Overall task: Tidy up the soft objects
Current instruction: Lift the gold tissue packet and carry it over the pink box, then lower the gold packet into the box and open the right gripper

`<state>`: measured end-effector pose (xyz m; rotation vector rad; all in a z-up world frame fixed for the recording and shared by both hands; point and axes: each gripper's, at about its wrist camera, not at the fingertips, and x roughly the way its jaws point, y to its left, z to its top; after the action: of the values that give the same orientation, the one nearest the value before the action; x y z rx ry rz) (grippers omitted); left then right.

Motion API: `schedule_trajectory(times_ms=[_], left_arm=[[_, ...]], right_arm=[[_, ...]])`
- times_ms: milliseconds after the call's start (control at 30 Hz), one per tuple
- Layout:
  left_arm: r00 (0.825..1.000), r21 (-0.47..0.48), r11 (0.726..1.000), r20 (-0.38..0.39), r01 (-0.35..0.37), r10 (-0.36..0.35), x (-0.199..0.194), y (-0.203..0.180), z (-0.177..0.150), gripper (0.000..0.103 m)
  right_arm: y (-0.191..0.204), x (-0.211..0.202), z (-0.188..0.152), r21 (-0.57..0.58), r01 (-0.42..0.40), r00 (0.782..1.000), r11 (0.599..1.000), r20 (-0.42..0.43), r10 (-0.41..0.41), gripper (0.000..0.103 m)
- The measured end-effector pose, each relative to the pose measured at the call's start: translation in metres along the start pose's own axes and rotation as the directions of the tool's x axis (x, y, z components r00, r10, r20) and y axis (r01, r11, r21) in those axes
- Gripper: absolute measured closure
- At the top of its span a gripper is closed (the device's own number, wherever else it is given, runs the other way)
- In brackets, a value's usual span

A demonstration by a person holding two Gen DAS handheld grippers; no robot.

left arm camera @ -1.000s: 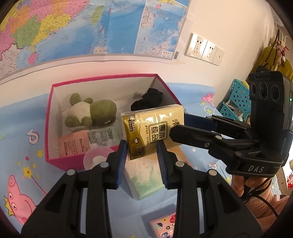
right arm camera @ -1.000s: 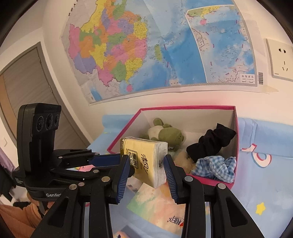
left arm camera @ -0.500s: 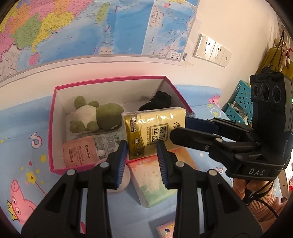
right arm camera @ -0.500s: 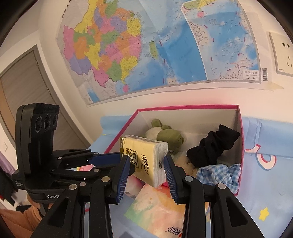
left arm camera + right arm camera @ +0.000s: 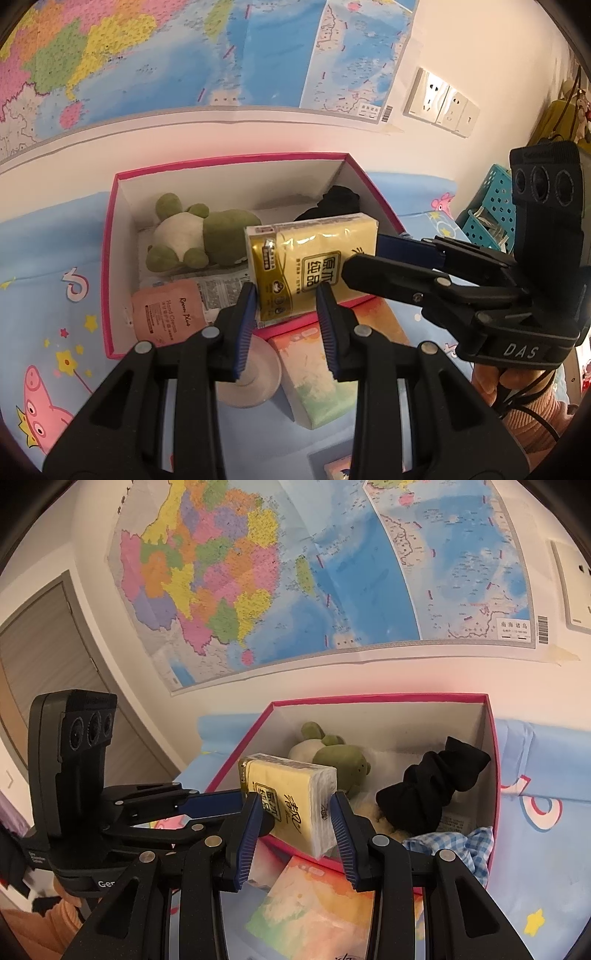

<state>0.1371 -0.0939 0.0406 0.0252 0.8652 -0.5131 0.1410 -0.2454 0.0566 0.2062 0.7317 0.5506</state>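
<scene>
Your left gripper and right gripper both clamp one yellow tissue pack, held over the near edge of the pink box. Inside you have one green plush toy, one black cloth, one checked cloth and one pink sachet

- A map covers the pale wall.
- White sockets sit right of the map.
- A grey door stands at the left.
- Blue cartoon cloth covers the surface.
- Teal baskets stand at the right.
</scene>
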Motion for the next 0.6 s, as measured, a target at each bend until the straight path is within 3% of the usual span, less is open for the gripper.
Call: schedule_trajectory(times_ms=[600], left_arm=[[0.999,-0.029,0.999,-0.037,-0.028,0.027,0.016,0.013,0.006,0.068]], right_arm=[[-0.004,0.024,0.005,0.006,0.018,0.999,1.0,-0.038,-0.018,0.062]])
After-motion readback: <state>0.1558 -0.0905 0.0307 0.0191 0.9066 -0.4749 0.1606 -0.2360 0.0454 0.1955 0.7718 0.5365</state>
